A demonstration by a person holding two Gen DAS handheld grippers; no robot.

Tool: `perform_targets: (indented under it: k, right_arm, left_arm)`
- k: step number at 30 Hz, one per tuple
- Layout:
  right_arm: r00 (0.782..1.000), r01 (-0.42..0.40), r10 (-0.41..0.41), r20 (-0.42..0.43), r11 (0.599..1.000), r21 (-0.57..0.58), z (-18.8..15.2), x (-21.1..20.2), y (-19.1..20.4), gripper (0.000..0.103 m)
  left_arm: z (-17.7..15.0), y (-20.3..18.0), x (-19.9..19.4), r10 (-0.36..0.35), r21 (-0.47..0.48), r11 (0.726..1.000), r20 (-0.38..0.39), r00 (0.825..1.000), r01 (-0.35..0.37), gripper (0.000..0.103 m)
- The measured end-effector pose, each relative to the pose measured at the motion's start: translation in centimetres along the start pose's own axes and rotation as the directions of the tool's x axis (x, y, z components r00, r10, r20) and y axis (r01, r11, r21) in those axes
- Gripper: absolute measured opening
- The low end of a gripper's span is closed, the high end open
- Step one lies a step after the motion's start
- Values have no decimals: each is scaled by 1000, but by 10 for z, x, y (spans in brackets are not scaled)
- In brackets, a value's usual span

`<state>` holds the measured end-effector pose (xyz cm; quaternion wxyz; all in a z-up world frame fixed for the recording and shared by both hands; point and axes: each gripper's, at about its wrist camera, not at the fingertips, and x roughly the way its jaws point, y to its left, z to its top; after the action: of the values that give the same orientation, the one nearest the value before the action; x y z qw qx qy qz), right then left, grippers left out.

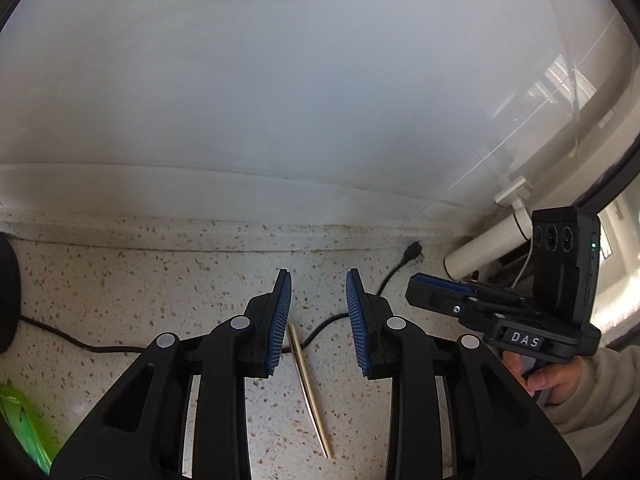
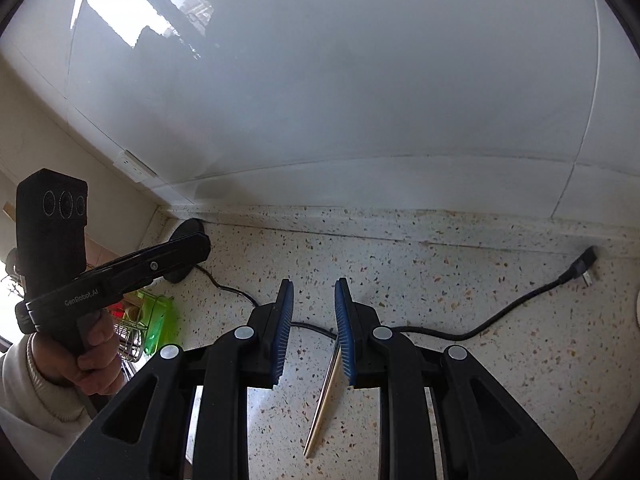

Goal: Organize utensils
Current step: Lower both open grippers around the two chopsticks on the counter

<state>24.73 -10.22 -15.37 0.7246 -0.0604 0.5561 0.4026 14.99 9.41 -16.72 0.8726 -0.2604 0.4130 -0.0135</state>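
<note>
The left gripper (image 1: 319, 320), a black two-finger tong with ribbed blue pads, is held pointing down at the speckled terrazzo countertop (image 1: 120, 288) with its jaws apart and nothing clamped between them; the right gripper (image 2: 314, 328), of the same build, is likewise tilted down with its jaws parted and empty. Both gaps are narrow, which is judged to suit a thin target rather than a bulky one. Below the gap of the left gripper a pair of slender pale wooden chopsticks (image 1: 308, 388) is seen lying flat on the counter, the two sticks side by side and touching, one end just beside the left pad and the rest running toward the camera. In the right wrist view the same chopsticks (image 2: 324, 396) are seen under the right-hand pad, slanting down toward the lower left; whether that pad touches them cannot be told. A thin black cable (image 2: 500, 320) with a loose plug is laid across the counter behind the chopsticks. Farther out on the left, a translucent green utensil basket (image 2: 158, 324) stands near the wall, well apart from the chopsticks and judged their likely destination.
</note>
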Motion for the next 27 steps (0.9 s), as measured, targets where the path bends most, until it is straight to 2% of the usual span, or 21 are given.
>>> perform_targets:
  k: [6,9,13,17,20,27]
  right_arm:
    - [994,-5,8,-110,1000,27,-10,47,-15,19]
    - [989,-6,11,-145,999,37,-13,63,-23,19]
    - [984,2,7,-179,999,53,-16,76,-32,19]
    - [981,8,2,-193,999,54,-17,85,-38,19]
    - [980,14,-1,-197,998,64,-18,90,-42,19]
    - [978,13,5,-208,996,83,-18,96,-53,19]
  left_arm:
    - [1,16,59,-9,-17,1000,-133,991,7,26]
    - [-2,21,83,25,1,1000,-186,982,-25,26]
    - [-8,28,112,28,-5,1000,-257,966,-30,25]
    - [-11,34,124,24,-24,999,-274,962,-32,25]
    - [-12,39,132,23,-33,999,-290,957,-33,20]
    - [-15,44,148,15,-52,998,-329,944,-34,19]
